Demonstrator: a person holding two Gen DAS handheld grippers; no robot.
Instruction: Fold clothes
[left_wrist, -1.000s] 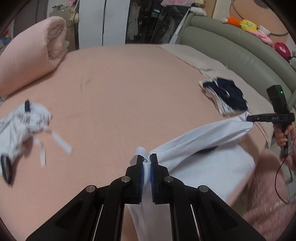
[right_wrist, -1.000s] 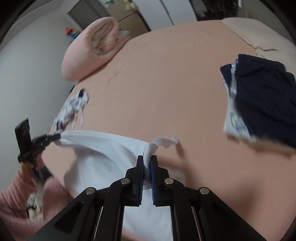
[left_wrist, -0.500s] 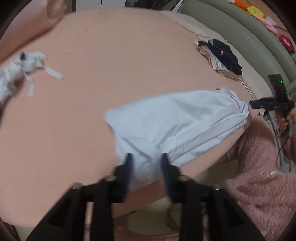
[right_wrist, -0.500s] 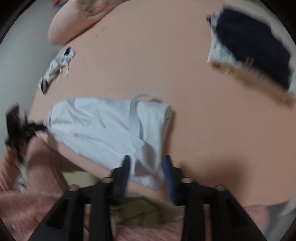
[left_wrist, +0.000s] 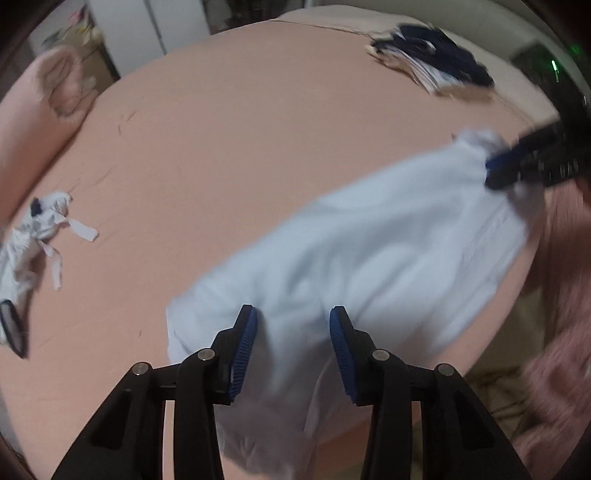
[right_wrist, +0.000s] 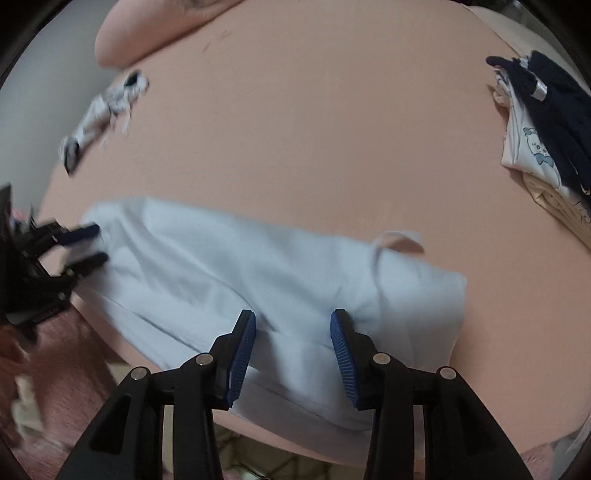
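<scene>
A pale blue garment (left_wrist: 369, 258) lies spread across the near edge of a pink bed (left_wrist: 240, 129), filling the lower centre and right of the left wrist view and the lower centre of the right wrist view, with its near hem spilling over the mattress edge. The left gripper (left_wrist: 291, 343) hangs over the garment's lower corner with its jaws parted; they have just been closing a little, cloth lying under the gap but not pinched. The right gripper (right_wrist: 293, 343) stands likewise apart over the opposite end, gripping nothing, and appears again at the right edge of the left wrist view, its blue pads beside the garment's bunched corner. The cloth seems laid flat here so that it can be folded on the open bedding, close to the person whose fluffy pink sleeve (left_wrist: 561, 369) shows at lower right. A stack of folded clothes (right_wrist: 546, 122), dark navy on top, sits well apart at the upper right of the right wrist view, likely the finished pile. A crumpled white garment (left_wrist: 33, 236) waits at the left edge, and a rolled pink quilt (left_wrist: 33, 110) rests at upper left.
</scene>
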